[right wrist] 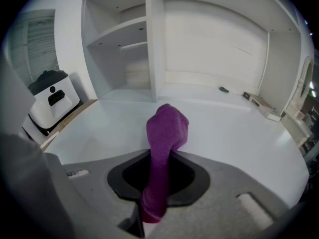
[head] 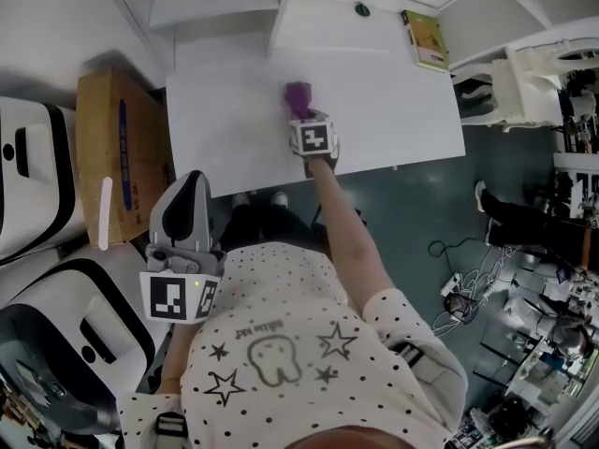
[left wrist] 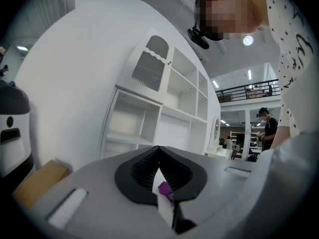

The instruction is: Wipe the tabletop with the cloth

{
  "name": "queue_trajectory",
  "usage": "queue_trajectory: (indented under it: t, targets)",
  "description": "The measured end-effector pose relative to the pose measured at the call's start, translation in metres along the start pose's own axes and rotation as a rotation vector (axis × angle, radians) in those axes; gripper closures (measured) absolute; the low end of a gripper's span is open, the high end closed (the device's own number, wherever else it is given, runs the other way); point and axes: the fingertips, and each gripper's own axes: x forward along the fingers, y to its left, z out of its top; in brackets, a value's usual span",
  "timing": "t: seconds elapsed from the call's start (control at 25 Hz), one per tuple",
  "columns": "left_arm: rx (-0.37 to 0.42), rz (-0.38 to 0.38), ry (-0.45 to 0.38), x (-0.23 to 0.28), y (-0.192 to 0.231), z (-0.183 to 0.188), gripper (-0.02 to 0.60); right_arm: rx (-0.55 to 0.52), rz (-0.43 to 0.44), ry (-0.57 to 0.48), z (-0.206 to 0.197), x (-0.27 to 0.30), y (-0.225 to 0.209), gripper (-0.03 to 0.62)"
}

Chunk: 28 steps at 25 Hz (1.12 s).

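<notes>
A purple cloth point(head: 298, 96) hangs bunched over the middle of the white tabletop point(head: 393, 110), its end touching the surface. My right gripper point(head: 302, 116) is just behind it, shut on the cloth. In the right gripper view the cloth point(right wrist: 167, 128) runs up between the jaws and folds over onto the table point(right wrist: 239, 128). My left gripper point(head: 192, 187) is held low by the person's left side, off the table's near edge. Its jaws stand together with nothing in them point(left wrist: 159, 168). Through their slit a bit of the purple cloth point(left wrist: 165, 188) shows far off.
A cardboard box point(head: 117, 152) stands against the table's left side, with white rounded machines point(head: 28, 176) beyond it. A book point(head: 426, 37) and a small dark knob point(head: 361, 9) lie at the table's far end. White shelves point(right wrist: 124, 44) rise behind. Cables point(head: 468, 279) litter the floor at right.
</notes>
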Motion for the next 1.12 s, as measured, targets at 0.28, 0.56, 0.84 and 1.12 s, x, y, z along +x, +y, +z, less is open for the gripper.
queue_trajectory:
  t: [0.28, 0.56, 0.84, 1.12]
  targets:
    - [-0.011, 0.003, 0.000, -0.010, 0.015, -0.002, 0.586, -0.021, 0.039, 0.006, 0.001, 0.005, 0.035, 0.533]
    - [-0.013, 0.017, -0.005, -0.017, 0.026, -0.002, 0.586, -0.026, 0.026, -0.005, 0.002, 0.007, 0.047, 0.533]
    - [-0.016, 0.025, -0.007, -0.022, 0.028, 0.000, 0.586, -0.054, 0.057, -0.007, 0.003, 0.006, 0.074, 0.533]
    - [-0.016, 0.042, -0.014, -0.025, 0.034, 0.001, 0.586, -0.100, 0.037, 0.003, 0.002, 0.008, 0.083, 0.533]
